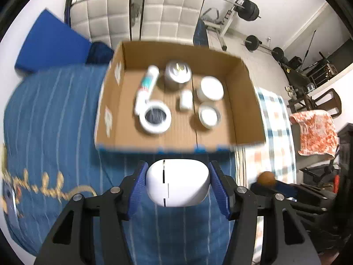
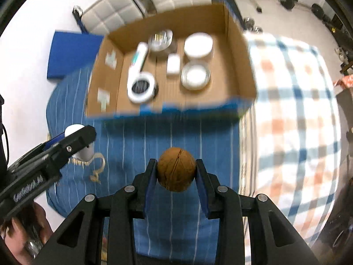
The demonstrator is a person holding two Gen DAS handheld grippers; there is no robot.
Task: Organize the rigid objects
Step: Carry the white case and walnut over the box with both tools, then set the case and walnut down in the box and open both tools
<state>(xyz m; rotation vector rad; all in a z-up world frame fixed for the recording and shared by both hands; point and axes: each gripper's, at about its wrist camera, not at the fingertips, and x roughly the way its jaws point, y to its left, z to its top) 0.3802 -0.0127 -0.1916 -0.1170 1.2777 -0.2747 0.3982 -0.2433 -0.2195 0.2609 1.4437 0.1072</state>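
1. Your left tongs (image 1: 177, 183) are clamped on a smooth white rounded case (image 1: 177, 182), its two sides pressed between the blue pads, and held in the air above the blue striped bedspread (image 1: 55, 114).
2. Your right tongs (image 2: 176, 172) are closed on a brown ball-shaped object (image 2: 176, 169) with a dark seam across it; both pads touch its sides, and it too hangs clear of the bedspread.
3. From the right wrist view, the left tongs and their white case sit to the left of the brown ball and well apart from it.
4. Ahead of both tongs, the open cardboard box (image 1: 240, 114) rests on the bed, its near wall edged in blue.
5. Inside the box lie a white tube (image 1: 147, 84), a white ring (image 1: 155, 117) just beside the tube's near end, a silver-topped round tin (image 1: 177, 74), a small white block (image 1: 185, 99) and two white round lids (image 1: 210, 88).
6. A checked blanket (image 2: 293, 101) covers the bed along the box's right side.
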